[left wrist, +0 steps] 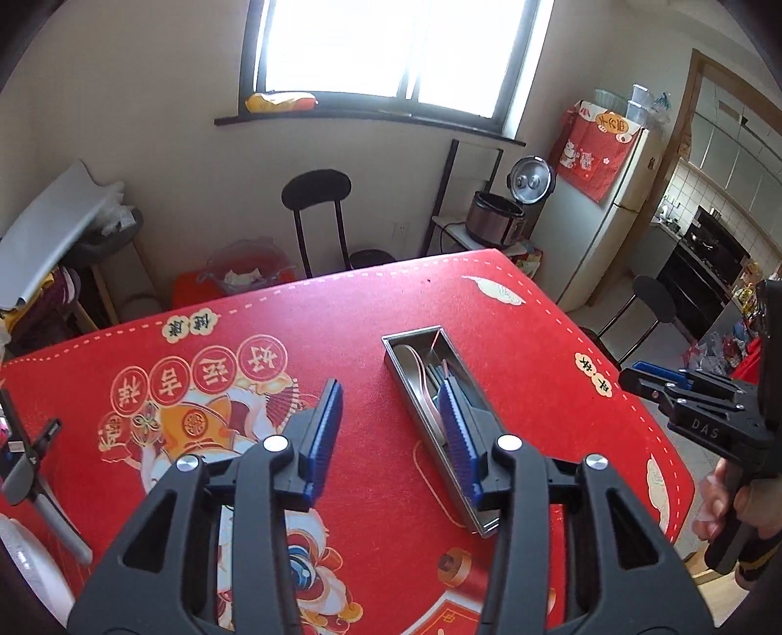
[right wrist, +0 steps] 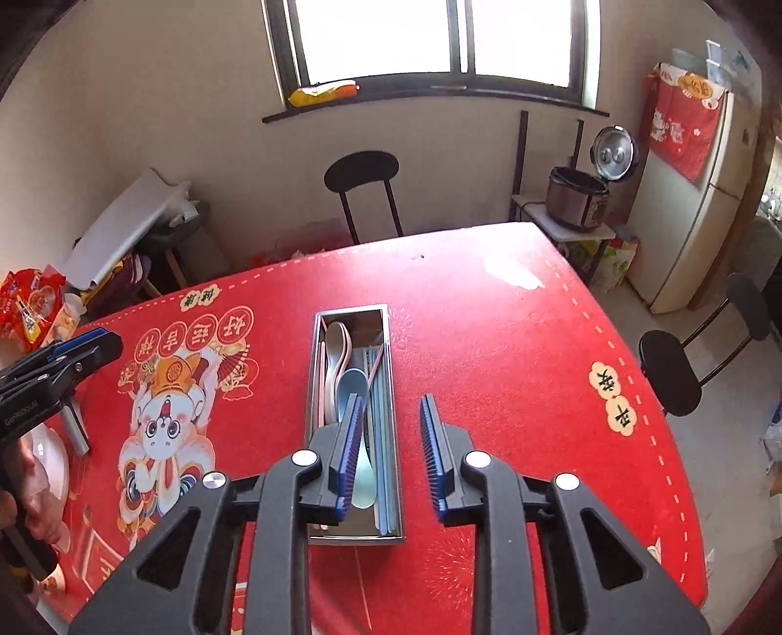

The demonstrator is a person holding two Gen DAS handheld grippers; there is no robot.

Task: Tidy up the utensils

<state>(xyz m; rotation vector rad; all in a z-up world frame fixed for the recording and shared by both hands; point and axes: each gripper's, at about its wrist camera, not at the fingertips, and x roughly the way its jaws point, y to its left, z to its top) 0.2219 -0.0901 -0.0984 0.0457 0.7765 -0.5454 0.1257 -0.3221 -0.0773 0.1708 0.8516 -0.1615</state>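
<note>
A long steel tray (right wrist: 353, 312) lies on the red cloth (right wrist: 488, 342) of the table, its long sides running near to far. Inside it lie a blue spoon (right wrist: 353, 386), a grey spoon (right wrist: 335, 342) and a pink spoon (right wrist: 346, 351) toward the left, and blue chopsticks (right wrist: 383, 425) along the right wall, with a pink stick (right wrist: 375, 366) leaning across them. All the utensils in view are in the tray; none lies loose on the cloth.

The right gripper (right wrist: 391, 454) hangs above the near end of the tray, tilted downward. Its jaws stand apart with nothing between them; the left blue pad (right wrist: 348, 454) shows over the tray and the right one over bare cloth just beside the tray's right wall.

The left gripper (left wrist: 391, 434) is likewise open and empty, raised over the cloth left of the tray (left wrist: 415, 337). In the left wrist view its right pad (left wrist: 457, 439) overlaps the tray and its left pad sits over the printed figure (left wrist: 195, 420) on the cloth. Each view also shows the other gripper at the frame edge, gripped by a hand (left wrist: 728, 508).

Beyond the far edge stand a black chair (right wrist: 361, 171) and a window (right wrist: 440, 39). To the far right are a rice cooker (right wrist: 579, 200) with its lid up and a fridge (right wrist: 694, 205). A second chair (right wrist: 669, 371) stands at the table's right side.
</note>
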